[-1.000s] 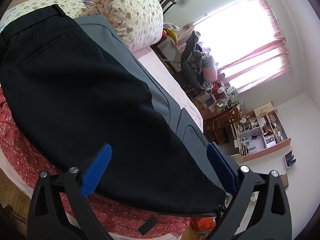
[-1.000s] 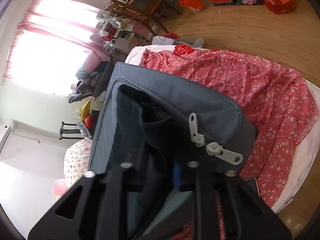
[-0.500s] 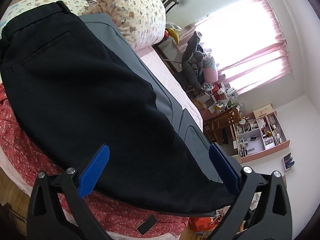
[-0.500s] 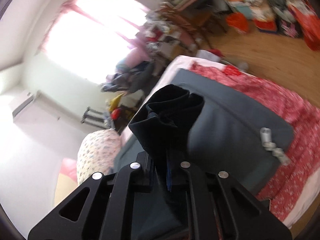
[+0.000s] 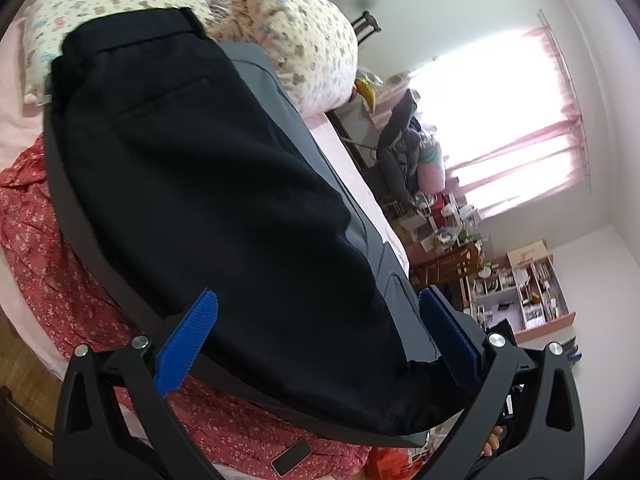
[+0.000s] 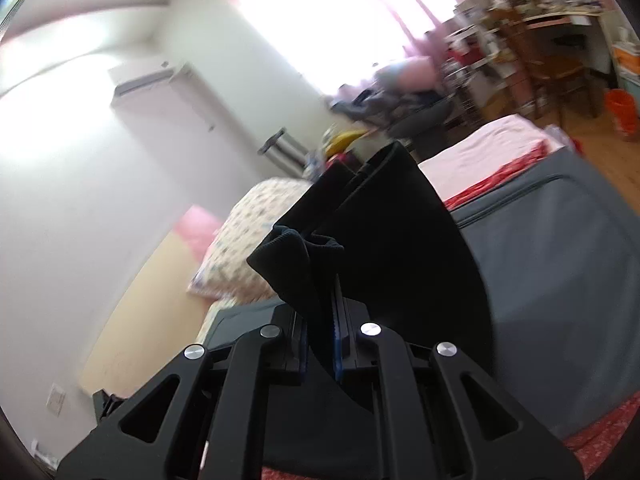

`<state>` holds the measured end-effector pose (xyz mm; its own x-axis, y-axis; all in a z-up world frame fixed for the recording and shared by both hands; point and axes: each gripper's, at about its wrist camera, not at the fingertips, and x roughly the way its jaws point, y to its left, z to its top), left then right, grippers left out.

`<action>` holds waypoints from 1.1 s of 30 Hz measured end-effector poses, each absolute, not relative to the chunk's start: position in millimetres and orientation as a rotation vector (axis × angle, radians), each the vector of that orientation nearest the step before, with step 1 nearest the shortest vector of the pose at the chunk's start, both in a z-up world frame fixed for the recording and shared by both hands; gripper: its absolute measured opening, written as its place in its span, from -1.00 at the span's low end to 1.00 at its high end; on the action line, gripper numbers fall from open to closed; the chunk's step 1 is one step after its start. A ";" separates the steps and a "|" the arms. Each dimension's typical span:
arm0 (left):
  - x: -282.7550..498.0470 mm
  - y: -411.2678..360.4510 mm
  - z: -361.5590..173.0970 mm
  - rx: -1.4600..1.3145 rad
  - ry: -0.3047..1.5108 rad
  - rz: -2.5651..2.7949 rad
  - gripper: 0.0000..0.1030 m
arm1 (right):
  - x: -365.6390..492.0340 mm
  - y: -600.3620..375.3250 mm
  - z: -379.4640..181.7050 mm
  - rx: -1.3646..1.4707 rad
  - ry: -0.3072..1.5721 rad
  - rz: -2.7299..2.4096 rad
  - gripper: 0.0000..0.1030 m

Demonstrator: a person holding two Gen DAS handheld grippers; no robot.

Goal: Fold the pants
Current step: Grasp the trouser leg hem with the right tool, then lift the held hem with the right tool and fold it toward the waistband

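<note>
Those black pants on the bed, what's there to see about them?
The black pants are dark, matte, smooth woven cloth. They lie spread flat on a grey suitcase on the bed, waistband toward the pillows, with a slit back pocket showing. The leg end is bunched and pinched in the right gripper, raised off the suitcase. The left gripper, its blue pads wide apart, hovers over the legs without gripping.

Pants (image 5: 208,184) lie lengthwise on a suitcase (image 5: 276,92) on the bed (image 5: 344,148), waistband toward the pillows (image 5: 304,36), a phone (image 5: 291,457) on the bedspread (image 5: 44,248) nearer the foot.
</note>
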<state>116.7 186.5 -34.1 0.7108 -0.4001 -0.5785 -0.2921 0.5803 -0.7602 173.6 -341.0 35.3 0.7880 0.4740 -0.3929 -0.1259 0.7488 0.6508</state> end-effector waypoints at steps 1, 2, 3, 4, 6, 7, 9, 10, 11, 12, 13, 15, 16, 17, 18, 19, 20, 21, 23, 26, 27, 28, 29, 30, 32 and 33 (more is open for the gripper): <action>114.1 191.0 -34.9 -0.984 0.806 -0.063 0.96 | 177.6 -327.0 34.8 0.632 0.593 0.375 -0.82; 112.4 196.0 -36.0 -0.989 0.801 -0.055 0.96 | 181.4 -316.1 34.4 0.616 0.607 0.394 -0.82; 109.4 200.3 -36.9 -0.994 0.797 -0.046 0.96 | 184.5 -305.8 33.7 0.601 0.620 0.412 -0.82; 107.2 203.2 -37.5 -0.998 0.794 -0.040 0.96 | 188.6 -291.5 31.4 0.584 0.641 0.438 -0.82; 101.2 211.9 -39.6 -1.012 0.785 -0.024 0.96 | 193.8 -272.9 27.7 0.561 0.678 0.472 -0.82; 98.8 215.3 -39.8 -1.017 0.781 -0.017 0.96 | 197.4 -258.0 23.8 0.545 0.703 0.488 -0.82; 93.3 222.2 -40.1 -1.028 0.772 -0.004 0.96 | 201.7 -242.2 15.2 0.534 0.744 0.514 -0.82; 91.2 225.6 -40.1 -1.032 0.768 0.002 0.96 | 203.9 -233.9 9.4 0.530 0.767 0.524 -0.82; 89.2 228.6 -39.7 -1.035 0.764 0.008 0.96 | 205.3 -225.7 4.2 0.525 0.786 0.531 -0.82; 85.0 233.8 -39.8 -1.039 0.760 0.016 0.96 | 206.6 -218.4 0.4 0.521 0.801 0.537 -0.82; 82.8 236.9 -39.8 -1.042 0.757 0.021 0.96 | 208.0 -209.5 -4.5 0.519 0.820 0.543 -0.82; 78.0 243.9 -40.1 -1.050 0.752 0.036 0.96 | 206.8 -196.2 -8.3 0.512 0.839 0.553 -0.82; 75.5 247.3 -40.4 -1.054 0.748 0.043 0.96 | 206.2 -189.7 -9.6 0.509 0.843 0.564 -0.82; 73.3 250.5 -41.0 -1.056 0.746 0.048 0.96 | 200.1 -181.2 -8.3 0.504 0.844 0.571 -0.82; 70.8 254.0 -41.7 -1.059 0.743 0.056 0.96 | 196.9 -175.1 -8.2 0.491 0.846 0.575 -0.82; 68.7 257.1 -42.8 -1.062 0.742 0.062 0.96 | 195.0 -168.2 -10.0 0.463 0.853 0.576 -0.82; 67.3 259.6 -44.1 -1.066 0.743 0.067 0.96 | 194.6 -164.4 -12.4 0.444 0.861 0.573 -0.82; 66.0 261.9 -45.7 -1.068 0.744 0.070 0.96 | 193.3 -157.8 -16.4 0.423 0.873 0.570 -0.82; 64.9 264.5 -47.1 -1.070 0.747 0.070 0.96 | 192.9 -147.6 -22.7 0.385 0.886 0.557 -0.82; 65.6 265.4 -46.8 -1.061 0.752 0.061 0.96 | 191.9 -132.6 -36.7 0.328 0.922 0.540 -0.82; 66.8 265.1 -46.0 -1.053 0.755 0.056 0.96 | 190.8 -126.4 -40.7 0.306 0.932 0.534 -0.82; 68.9 264.0 -44.7 -1.046 0.756 0.051 0.96 | 189.1 -120.2 -45.8 0.272 0.942 0.526 -0.82; 70.6 262.9 -43.8 -1.036 0.759 0.044 0.96 | 188.4 -117.2 -49.2 0.251 0.948 0.520 -0.82; 72.4 261.4 -43.0 -1.026 0.760 0.037 0.96 | 186.0 -112.2 -52.8 0.218 0.954 0.513 -0.82; 79.1 256.5 -40.9 -1.006 0.766 0.016 0.96 | 185.0 -104.8 -59.2 0.163 0.962 0.500 -0.82; 82.4 253.9 -39.7 -1.000 0.768 0.005 0.96 | 184.7 -101.5 -60.3 0.148 0.962 0.497 -0.82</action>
<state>82.4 253.9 -39.7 0.7421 -0.3316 -0.5825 -0.3399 0.5629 -0.7534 184.7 -101.5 -60.2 0.4701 0.4677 -0.7485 -0.3393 0.8786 0.3359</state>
